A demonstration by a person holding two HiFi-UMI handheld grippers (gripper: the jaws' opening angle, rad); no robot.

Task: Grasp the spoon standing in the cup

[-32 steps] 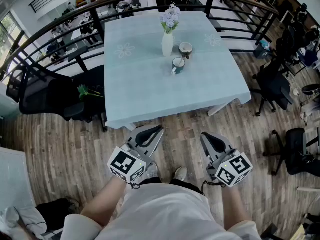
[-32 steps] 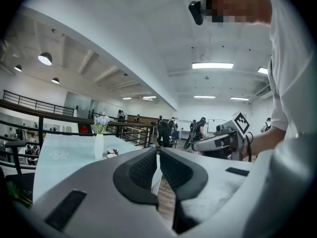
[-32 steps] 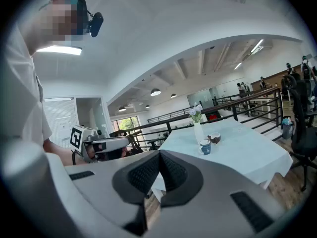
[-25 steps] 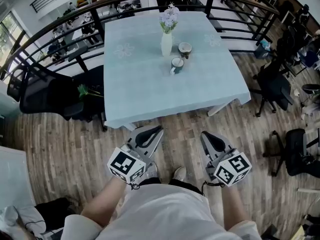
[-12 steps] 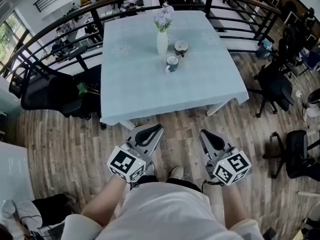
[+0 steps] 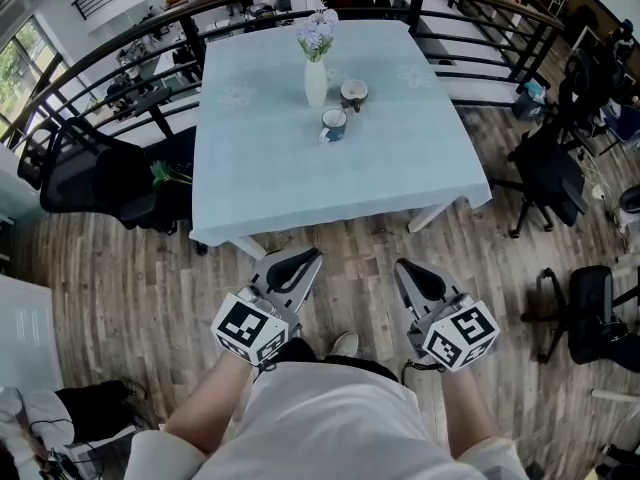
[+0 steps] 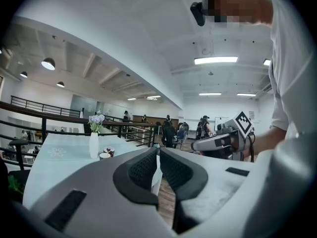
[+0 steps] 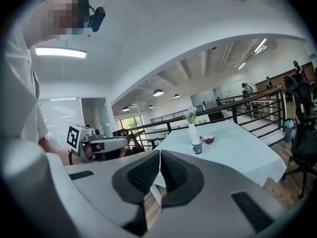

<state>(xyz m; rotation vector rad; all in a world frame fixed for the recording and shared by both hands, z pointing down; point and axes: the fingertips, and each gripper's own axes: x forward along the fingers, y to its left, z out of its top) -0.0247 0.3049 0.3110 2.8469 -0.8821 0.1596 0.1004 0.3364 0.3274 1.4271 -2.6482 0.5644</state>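
Cup (image 6: 333, 124), table (image 6: 300, 188) drifted left in head view.

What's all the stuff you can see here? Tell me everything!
Table: one, pale blue cloth, ahead of the person.
Vase: one, white, purple flowers, far part of table.
Blue cup: one, blue, near vase.
Brownish cup: one, brownish, right of vase.
Office chairs: several, black, around table.
Railing: one, dark, behind table.
Left gripper: one, grey, jaws together, short of table.
Right gripper: one, grey, jaws together, beside it.
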